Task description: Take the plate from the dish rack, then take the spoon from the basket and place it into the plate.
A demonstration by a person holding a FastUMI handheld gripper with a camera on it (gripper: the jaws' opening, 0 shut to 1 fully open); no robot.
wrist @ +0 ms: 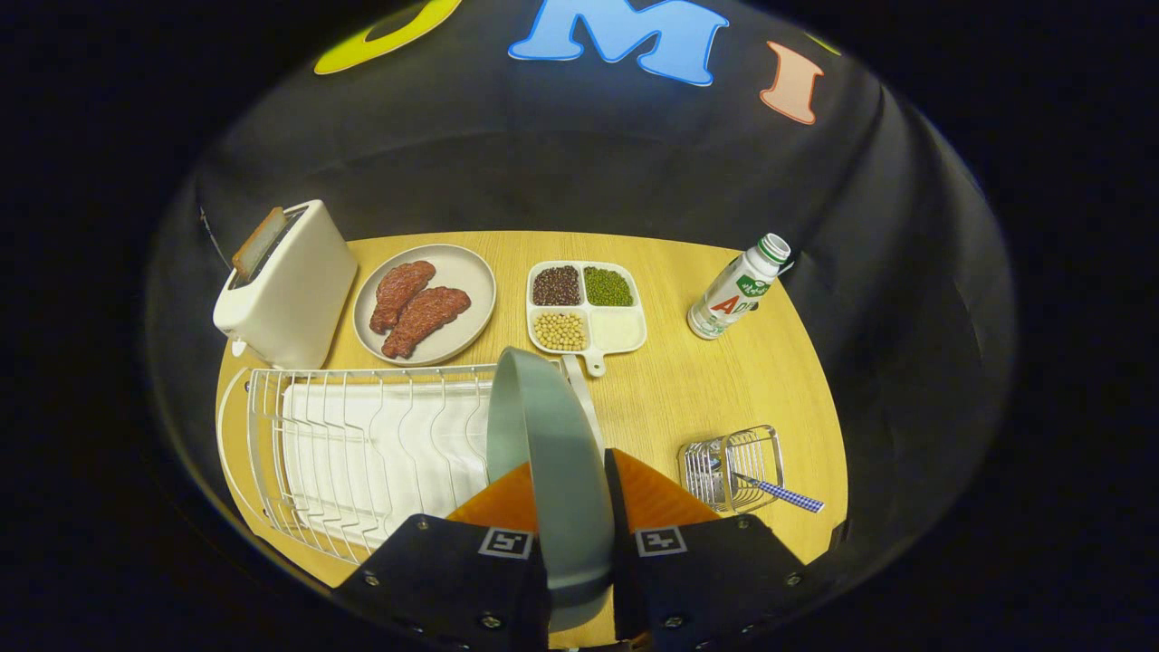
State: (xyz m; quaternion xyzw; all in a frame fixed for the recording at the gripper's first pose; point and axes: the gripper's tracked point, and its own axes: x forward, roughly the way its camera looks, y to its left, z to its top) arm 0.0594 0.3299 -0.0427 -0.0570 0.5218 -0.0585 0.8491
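Between the gripper's (572, 507) two closed fingers stands a grey-green plate (552, 453), held on edge above the white wire dish rack (362, 453). Right of it, a blue-checked spoon (783, 493) rests in a small wire basket (733, 466) on the desk (724, 389). Beyond, a white bottle (738, 288) shows a red "A".

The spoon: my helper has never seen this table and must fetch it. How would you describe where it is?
Start at the wooden table, then find the small wire basket just right of the gripper, which is shut on the grey-green plate. The spoon sticks out of that basket; its blue-and-white checked handle is unlike anything nearby.
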